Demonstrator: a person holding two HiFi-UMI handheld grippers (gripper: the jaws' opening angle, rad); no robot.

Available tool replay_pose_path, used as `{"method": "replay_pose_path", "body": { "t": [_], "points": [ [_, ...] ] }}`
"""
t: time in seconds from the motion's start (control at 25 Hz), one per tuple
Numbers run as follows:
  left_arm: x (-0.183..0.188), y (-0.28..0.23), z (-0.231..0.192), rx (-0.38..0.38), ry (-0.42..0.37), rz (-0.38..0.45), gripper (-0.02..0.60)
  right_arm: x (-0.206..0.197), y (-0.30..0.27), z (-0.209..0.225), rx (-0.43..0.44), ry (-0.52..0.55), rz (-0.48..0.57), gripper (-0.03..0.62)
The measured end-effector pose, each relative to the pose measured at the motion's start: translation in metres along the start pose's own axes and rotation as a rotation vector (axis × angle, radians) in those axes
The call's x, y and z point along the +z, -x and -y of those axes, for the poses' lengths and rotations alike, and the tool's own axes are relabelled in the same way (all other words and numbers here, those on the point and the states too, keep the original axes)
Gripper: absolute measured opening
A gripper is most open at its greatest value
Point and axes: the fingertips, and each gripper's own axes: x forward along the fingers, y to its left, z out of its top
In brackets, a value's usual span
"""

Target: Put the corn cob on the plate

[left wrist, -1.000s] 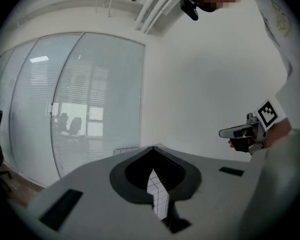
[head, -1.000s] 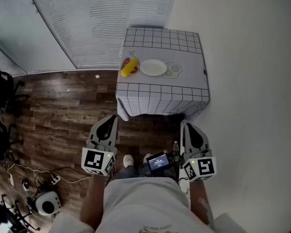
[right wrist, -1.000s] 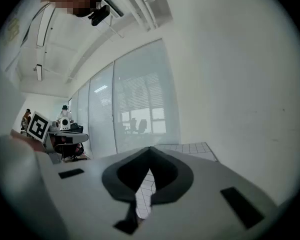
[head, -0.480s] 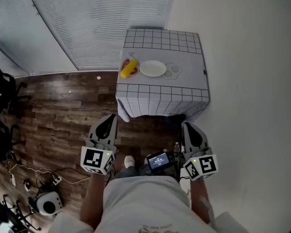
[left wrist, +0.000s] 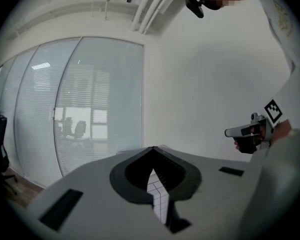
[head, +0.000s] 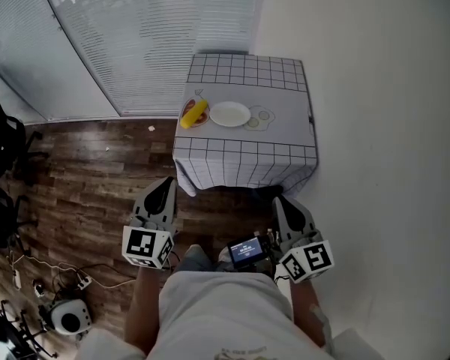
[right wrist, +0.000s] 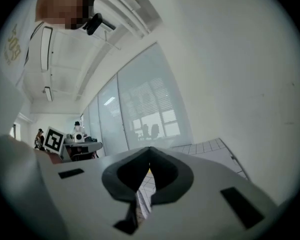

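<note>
A yellow corn cob lies on a small reddish mat at the left side of a table with a white checked cloth. Right beside the cob sits an empty white plate. My left gripper and right gripper are held low in front of the person's body, well short of the table, both shut with nothing between the jaws. In the left gripper view the jaws meet at the tips, and a strip of checked cloth shows through the gap below. The right gripper's jaws likewise meet.
The table stands against a white wall on the right, with window blinds behind it. Dark wooden floor lies to the left, with cables and a small white device. A black chair stands at the far left.
The table with cob and plate has slid slightly left and down in the head view. Both grippers stay shut and almost in place, the right one rolled a little.
</note>
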Motion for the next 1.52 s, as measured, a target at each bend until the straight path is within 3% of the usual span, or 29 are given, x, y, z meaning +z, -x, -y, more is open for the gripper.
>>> {"method": "replay_pose_path", "body": {
  "t": [0.16, 0.64, 1.52],
  "points": [
    [0.001, -0.005, 0.005, -0.003, -0.001, 0.000, 0.006, 0.006, 0.000, 0.004, 0.032, -0.069, 0.035, 0.006],
    [-0.004, -0.051, -0.008, -0.028, -0.002, -0.006, 0.006, -0.001, -0.028, 0.025, 0.001, 0.006, -0.015, 0.006],
    [-0.028, -0.215, -0.108, -0.110, 0.043, -0.081, 0.006, -0.006, -0.207, 0.089, -0.088, 0.016, -0.130, 0.006]
  ]
}}
